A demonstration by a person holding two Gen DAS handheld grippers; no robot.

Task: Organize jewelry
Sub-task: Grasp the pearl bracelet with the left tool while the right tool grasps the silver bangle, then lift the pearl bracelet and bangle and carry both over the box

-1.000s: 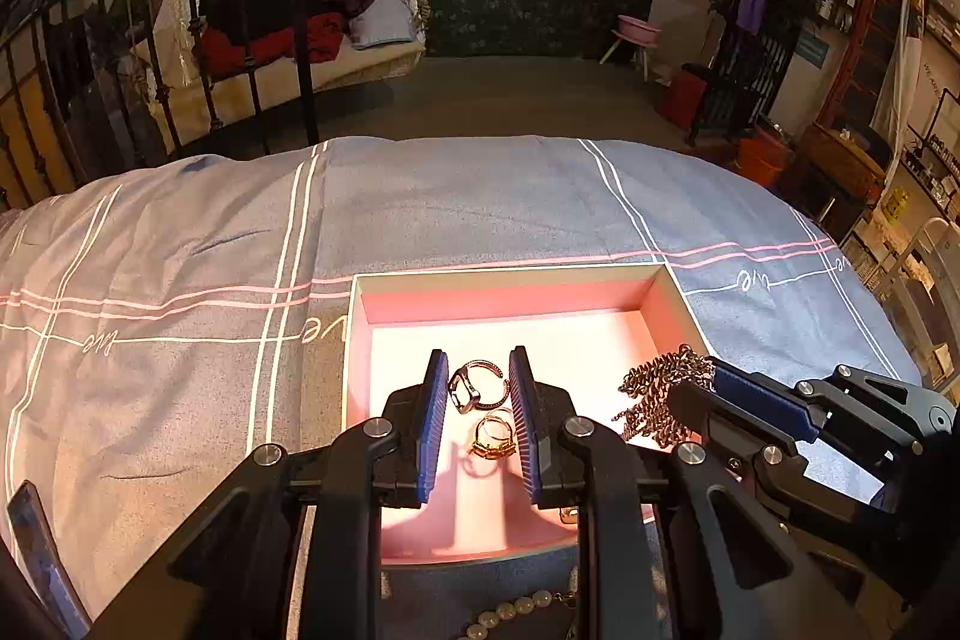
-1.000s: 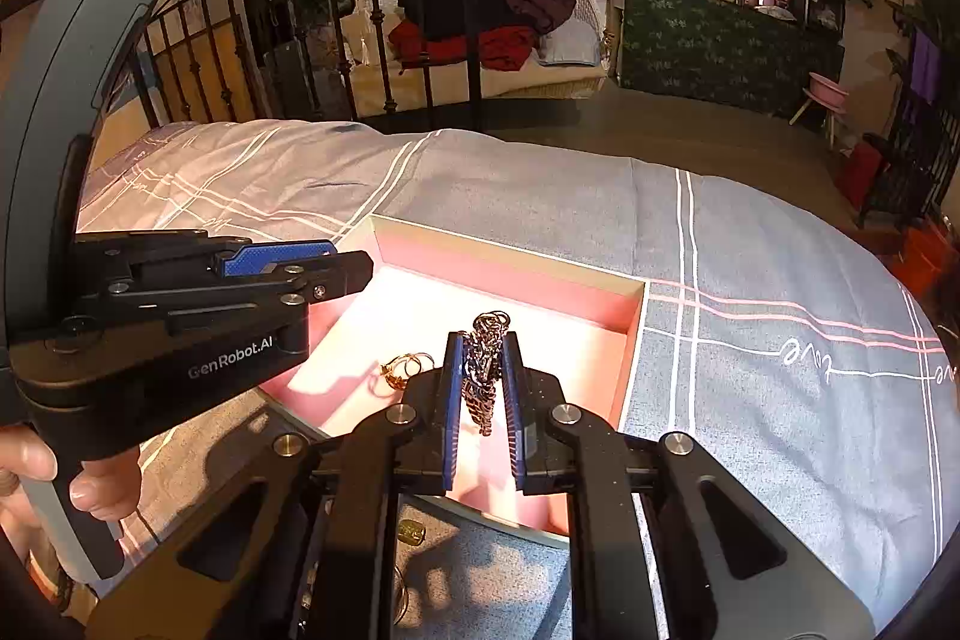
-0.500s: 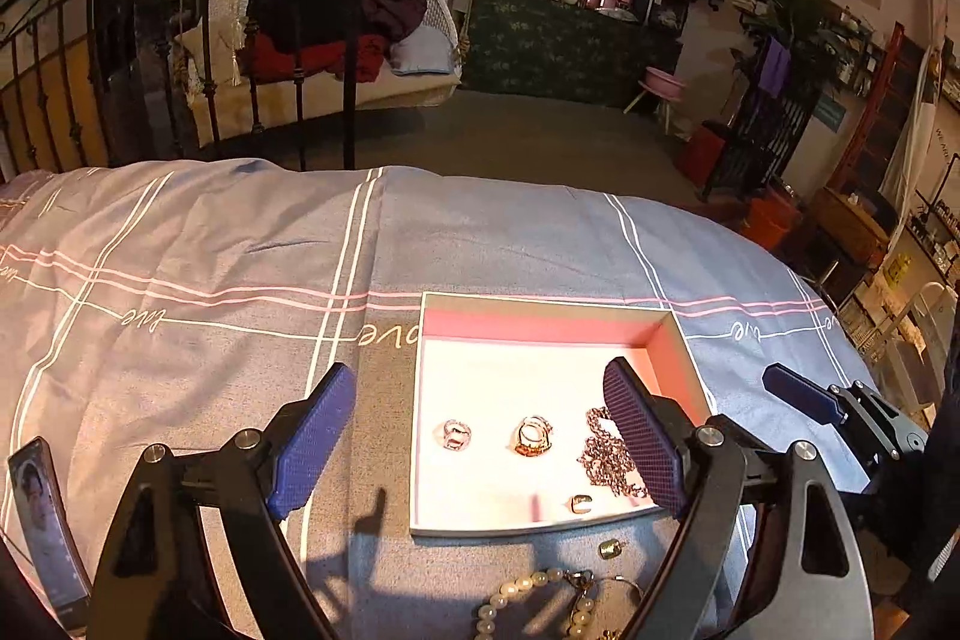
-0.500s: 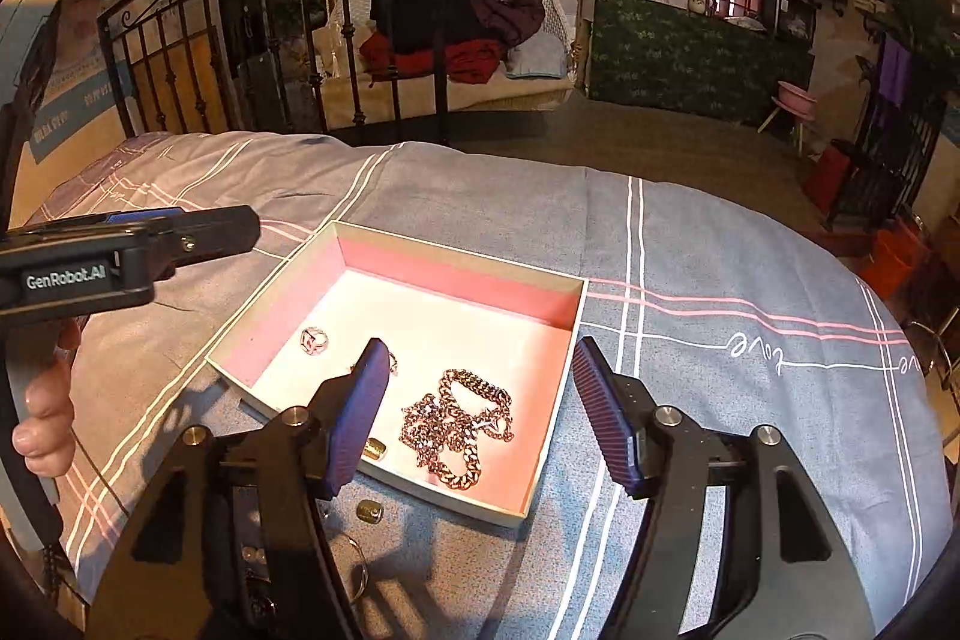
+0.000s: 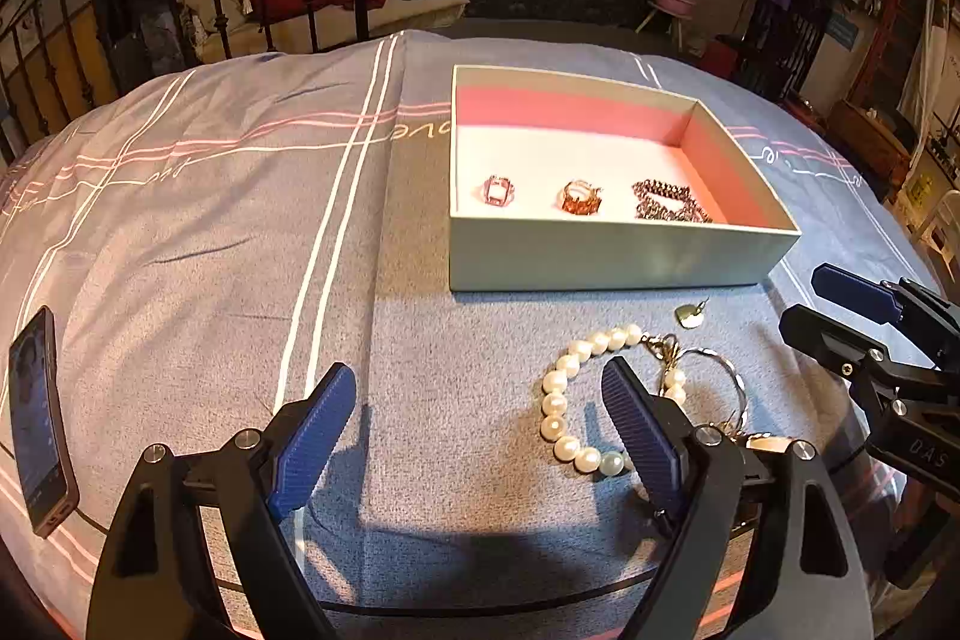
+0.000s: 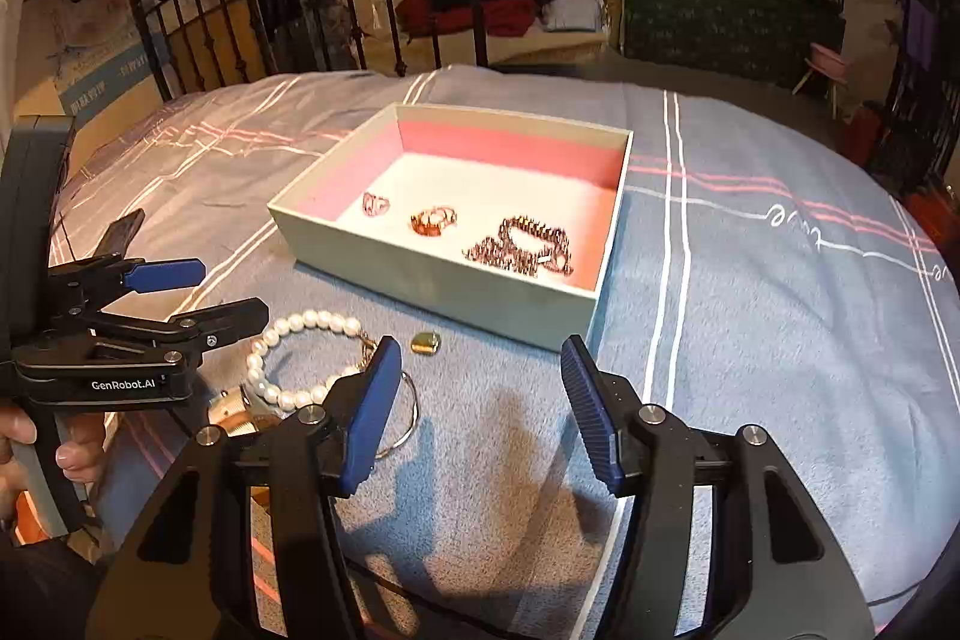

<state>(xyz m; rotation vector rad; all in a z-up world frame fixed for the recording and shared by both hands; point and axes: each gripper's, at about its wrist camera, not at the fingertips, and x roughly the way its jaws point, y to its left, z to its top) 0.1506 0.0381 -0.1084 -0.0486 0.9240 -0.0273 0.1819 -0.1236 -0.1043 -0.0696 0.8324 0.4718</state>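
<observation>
left gripper [image 5: 474, 430] released rings | right gripper [image 6: 480, 400] released chain [image 6: 522, 250], withdrawn

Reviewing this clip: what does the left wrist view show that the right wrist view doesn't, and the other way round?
Only the left wrist view: a phone lying face up on the bedspread, seen whole.

Only the right wrist view: the person's hand holding the left gripper, and a small metal cylinder partly hidden beside the pearls.

Both: the open pink-lined box with two rings and a chain inside, the pearl bracelet, a thin hoop and a gold heart charm on the bedspread. The right gripper, nothing between its fingers, is closing.
</observation>
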